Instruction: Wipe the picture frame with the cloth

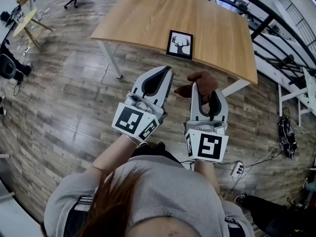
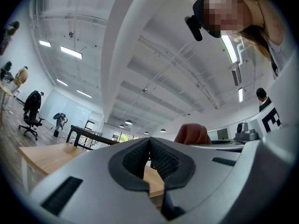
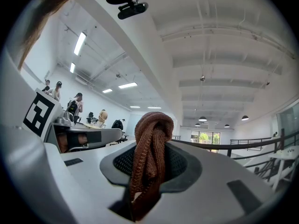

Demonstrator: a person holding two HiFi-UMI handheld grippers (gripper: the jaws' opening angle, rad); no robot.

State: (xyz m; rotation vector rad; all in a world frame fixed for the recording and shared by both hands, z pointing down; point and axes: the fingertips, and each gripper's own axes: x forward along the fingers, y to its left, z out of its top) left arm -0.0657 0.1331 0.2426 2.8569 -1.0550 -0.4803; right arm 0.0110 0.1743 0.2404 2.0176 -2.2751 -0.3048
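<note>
A: Where is the picture frame [image 1: 180, 44]?
B: Flat on the near edge of the counter [image 1: 143, 14], well apart from both tools and beyond them.
A: And the cloth [image 3: 150, 143]?
B: The right tool [image 1: 207, 98] pinches it, and the brown fabric bunches up past the tips.
A: The left tool [image 1: 163, 73]?
B: Pressed together, nothing in it, just left of the right one, over the wooden floor [image 1: 64, 107].
</note>
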